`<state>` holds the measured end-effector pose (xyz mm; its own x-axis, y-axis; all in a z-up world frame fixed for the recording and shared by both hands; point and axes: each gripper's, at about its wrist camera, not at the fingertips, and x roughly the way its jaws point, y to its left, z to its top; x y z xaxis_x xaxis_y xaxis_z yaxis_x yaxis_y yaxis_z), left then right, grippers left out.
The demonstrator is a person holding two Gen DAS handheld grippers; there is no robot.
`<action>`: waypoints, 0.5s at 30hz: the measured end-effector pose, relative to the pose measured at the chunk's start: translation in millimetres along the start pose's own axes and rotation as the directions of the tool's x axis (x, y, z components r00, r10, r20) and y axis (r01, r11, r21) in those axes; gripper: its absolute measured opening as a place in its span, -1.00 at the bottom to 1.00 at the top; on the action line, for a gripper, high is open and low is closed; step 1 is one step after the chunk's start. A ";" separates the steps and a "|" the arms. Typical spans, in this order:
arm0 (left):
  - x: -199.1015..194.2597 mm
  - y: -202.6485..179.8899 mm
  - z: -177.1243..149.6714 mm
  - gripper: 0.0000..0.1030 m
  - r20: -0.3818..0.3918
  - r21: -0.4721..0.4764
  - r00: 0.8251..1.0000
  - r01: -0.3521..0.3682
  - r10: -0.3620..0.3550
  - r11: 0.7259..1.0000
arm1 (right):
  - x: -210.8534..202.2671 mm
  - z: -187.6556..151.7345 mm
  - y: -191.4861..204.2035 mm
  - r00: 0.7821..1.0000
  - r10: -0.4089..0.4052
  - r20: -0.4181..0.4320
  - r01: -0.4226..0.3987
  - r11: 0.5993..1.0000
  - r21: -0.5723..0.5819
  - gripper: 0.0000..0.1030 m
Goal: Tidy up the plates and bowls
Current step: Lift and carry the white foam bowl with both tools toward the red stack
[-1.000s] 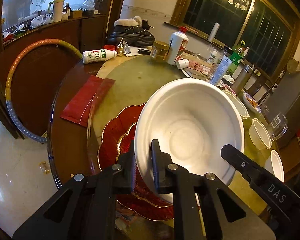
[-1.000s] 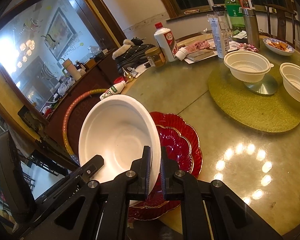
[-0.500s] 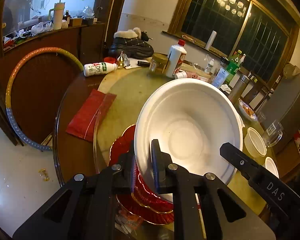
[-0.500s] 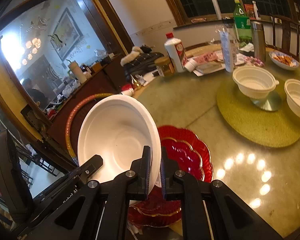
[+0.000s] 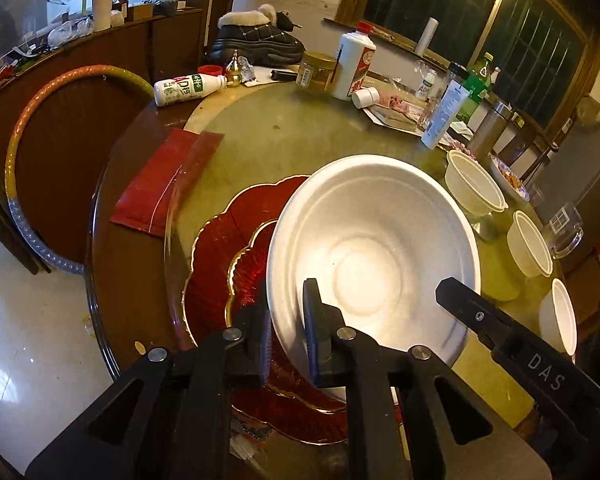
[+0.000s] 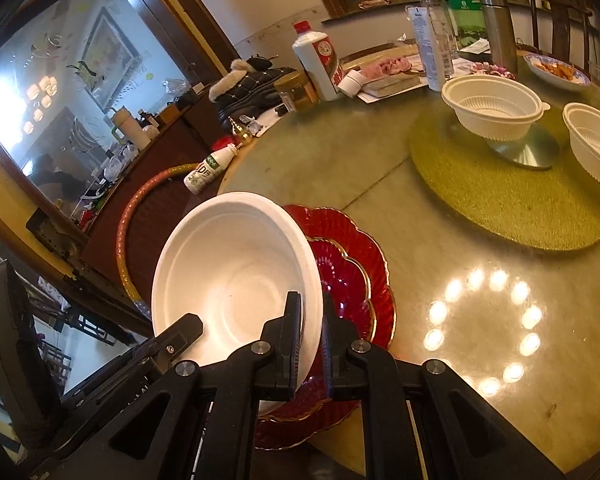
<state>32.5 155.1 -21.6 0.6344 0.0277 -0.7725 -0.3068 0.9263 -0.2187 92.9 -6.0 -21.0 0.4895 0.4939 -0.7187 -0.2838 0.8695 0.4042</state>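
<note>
1. Left hand-held gripper (image 5: 286, 334) is clamped on the near-left rim of the big white bowl (image 5: 374, 252), one finger inside the rim and one outside.
2. Right hand-held gripper (image 6: 311, 340) has its fingers pinched narrow on the opposite side of that same bowl's (image 6: 236, 280) rim (so both are holding the one bowl between them).
3. The bowl is tilted, open side toward the cameras, and sits right over the stacked red plates (image 5: 236, 264) with gold scalloped edges. Can't tell whether its base is actually touching the top plate (image 6: 348, 264) or just above it.
4. The plates are at the near edge of the round table (image 6: 340, 152).
5. Beyond the red plates there's a round green mat (image 6: 500, 196) with a small white bowl (image 6: 494, 110) on a metal disc, and another small white bowl (image 6: 596, 144) just beside it; the left view picks up a third one (image 5: 562, 316) further round.
6. Left of the plates lies a red packet (image 5: 166, 180), half on the wooden rim.
7. Far side from the plates: a white bottle with red cap (image 5: 354, 64), a tipped-over milk bottle (image 5: 184, 89) and other clutter.
</note>
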 end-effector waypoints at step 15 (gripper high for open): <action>0.2 1.1 -4.1 -0.77 0.008 0.006 1.000 -0.011 0.011 1.000 | 2.7 -2.0 0.7 1.000 0.003 -0.009 -0.003 1.000 -0.002 -0.82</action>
<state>29.3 154.6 -24.5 0.6366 0.0413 -0.7701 -0.3100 0.9280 -0.2065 92.4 -4.0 -23.7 0.4812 0.4960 -0.7228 -0.2868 0.8682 0.4049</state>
